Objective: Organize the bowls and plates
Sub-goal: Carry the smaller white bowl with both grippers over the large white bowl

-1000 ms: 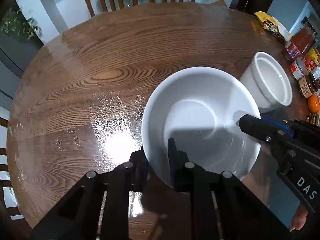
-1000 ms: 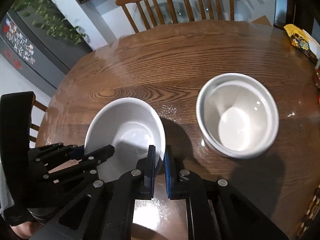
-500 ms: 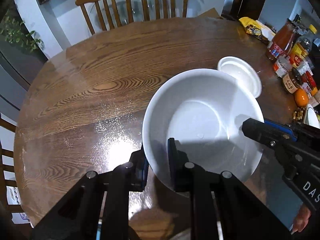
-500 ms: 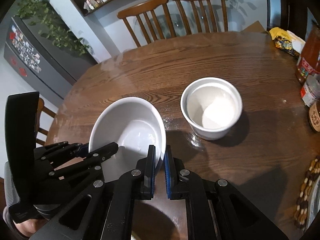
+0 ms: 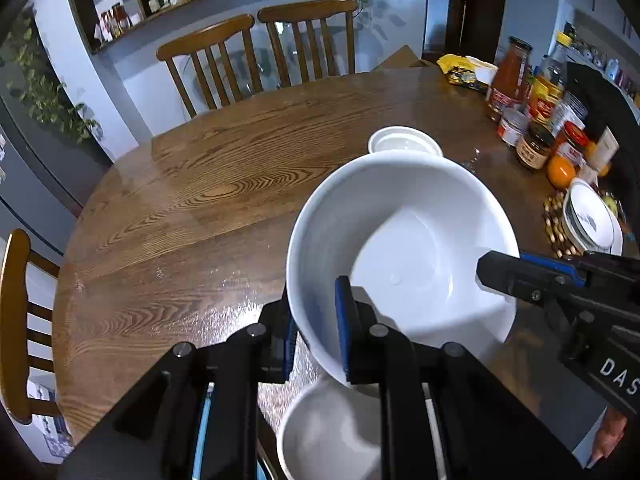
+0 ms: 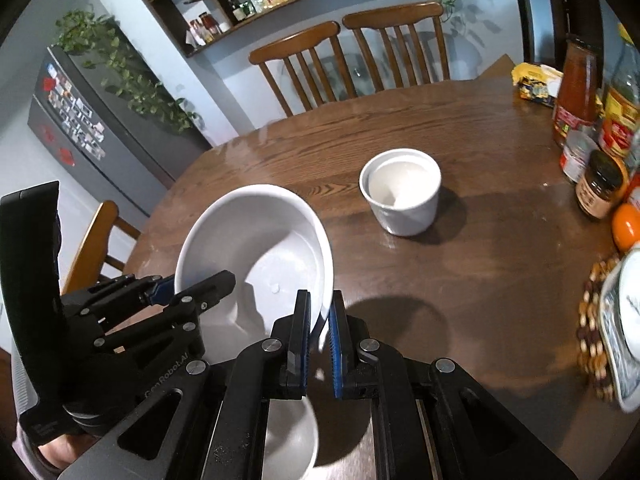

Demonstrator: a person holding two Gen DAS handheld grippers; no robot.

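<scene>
Clamping the near rim of the large white bowl [image 5: 400,248], the left gripper [image 5: 316,332] sits at the bottom centre of the left wrist view, one blue-padded finger outside the bowl wall and the other inside it, the jaws narrow with the wall pinched between them. The right gripper [image 6: 318,336], at the bottom centre of the right wrist view, is closed on the opposite rim of the same bowl, the thin white edge caught between its blue pads. In the left wrist view the right gripper reaches in from the right edge of the frame onto the bowl's right rim; in the right wrist view the left gripper comes in from the lower left onto the bowl's left side. The bowl is held tilted above the wooden table [image 5: 224,200], clear of its surface, casting a shadow on the wood in the right wrist view.

Below the bowl, at the bottom of both frames, part of another white bowl [image 5: 328,436] shows between the gripper arms. Beyond the held bowl, toward the middle of the table, a small white ramekin [image 6: 400,192] stands upright. At the right edge of the frames are jars and bottles [image 5: 532,120], an orange [image 5: 560,170] and a stack of plates [image 5: 590,220] on a beaded mat [image 6: 592,320]. Two wooden chairs [image 6: 348,52] stand at the far side of the table.
</scene>
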